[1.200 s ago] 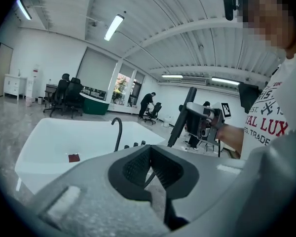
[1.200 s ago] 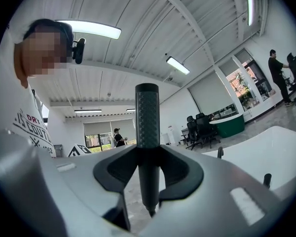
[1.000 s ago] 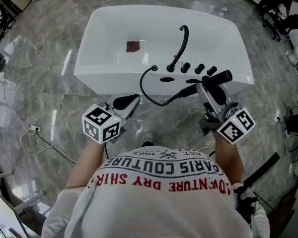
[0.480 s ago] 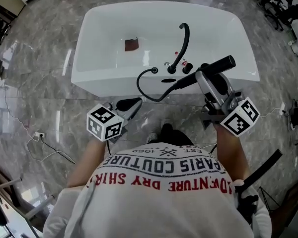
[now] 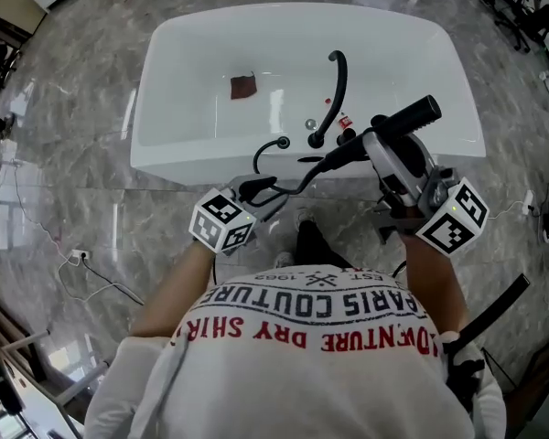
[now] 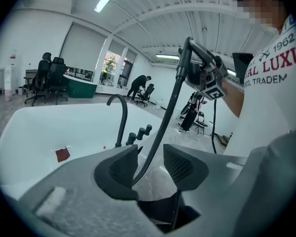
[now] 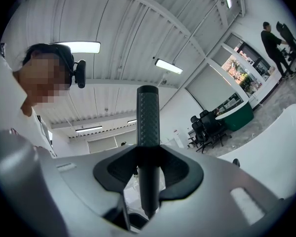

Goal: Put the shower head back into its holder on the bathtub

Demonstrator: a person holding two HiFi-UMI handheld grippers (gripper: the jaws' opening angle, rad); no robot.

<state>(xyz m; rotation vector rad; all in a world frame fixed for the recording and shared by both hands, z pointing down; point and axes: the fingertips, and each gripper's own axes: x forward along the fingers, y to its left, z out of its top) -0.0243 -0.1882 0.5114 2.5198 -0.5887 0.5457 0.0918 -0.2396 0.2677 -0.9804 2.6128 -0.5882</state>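
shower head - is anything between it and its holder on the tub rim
Nothing solid shows. The shower head, clamped in the right hand-held gripper, is above the bathtub rim; only its own hose sags past the dark slot there.

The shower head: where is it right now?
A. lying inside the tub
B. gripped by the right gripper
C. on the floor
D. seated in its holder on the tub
B: the right gripper has its fingers shut on the black shower head, which sticks up in the air.
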